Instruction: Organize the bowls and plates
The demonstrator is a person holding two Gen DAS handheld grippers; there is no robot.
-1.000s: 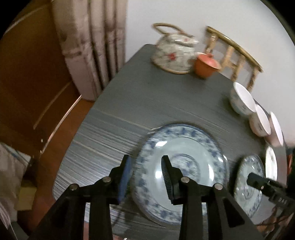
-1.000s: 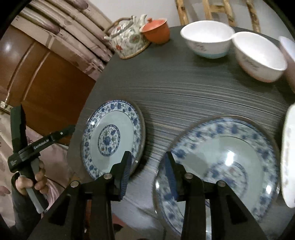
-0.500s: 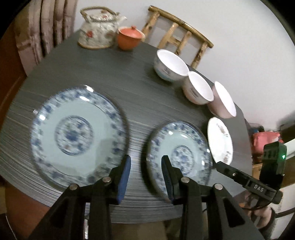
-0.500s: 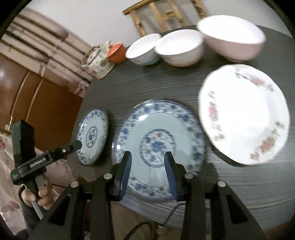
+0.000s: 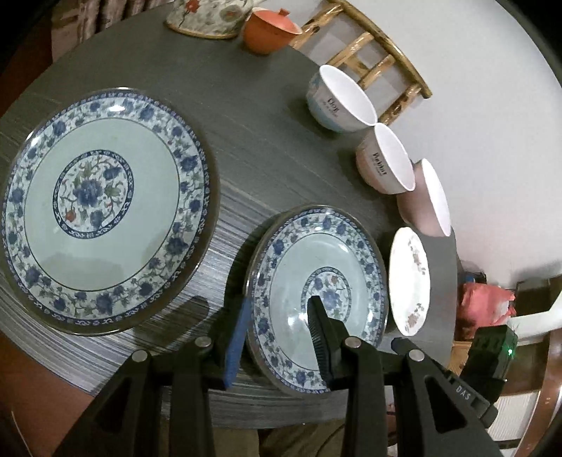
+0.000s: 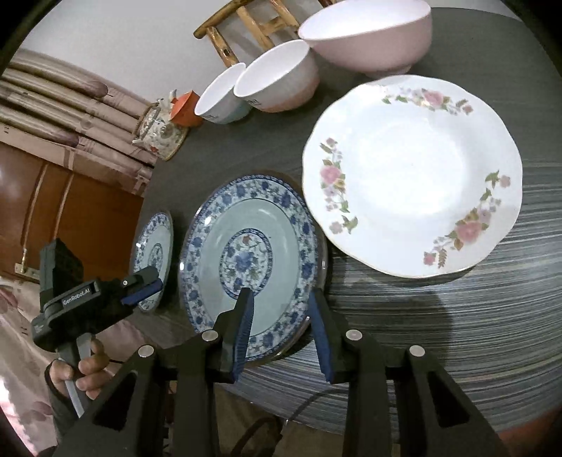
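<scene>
Three plates lie in a row on the dark table: a large blue-patterned plate [image 5: 102, 207] at the left, a smaller blue-patterned plate [image 5: 316, 281] in the middle, and a white floral plate [image 5: 409, 281] at the right. Behind them stand a blue-white bowl [image 5: 337, 98], a beige bowl [image 5: 383, 165] and a pink bowl [image 5: 425, 200]. My left gripper [image 5: 279, 330] is open, its fingers astride the middle plate's near left rim. My right gripper [image 6: 281, 327] is open astride the near right rim of that middle plate [image 6: 249, 256], with the floral plate [image 6: 411, 175] to its right.
A floral teapot [image 5: 210, 14] and an orange lidded cup [image 5: 270, 30] sit at the far left of the table [image 5: 246, 116]. A bamboo chair [image 5: 368, 66] stands behind the bowls. A hand [image 6: 77, 369] holds the left gripper [image 6: 151, 286] by the table's edge.
The left gripper swung right from the large plate to the middle plate's rim. The right gripper closed in on the same plate from the other side. Both stayed open.
</scene>
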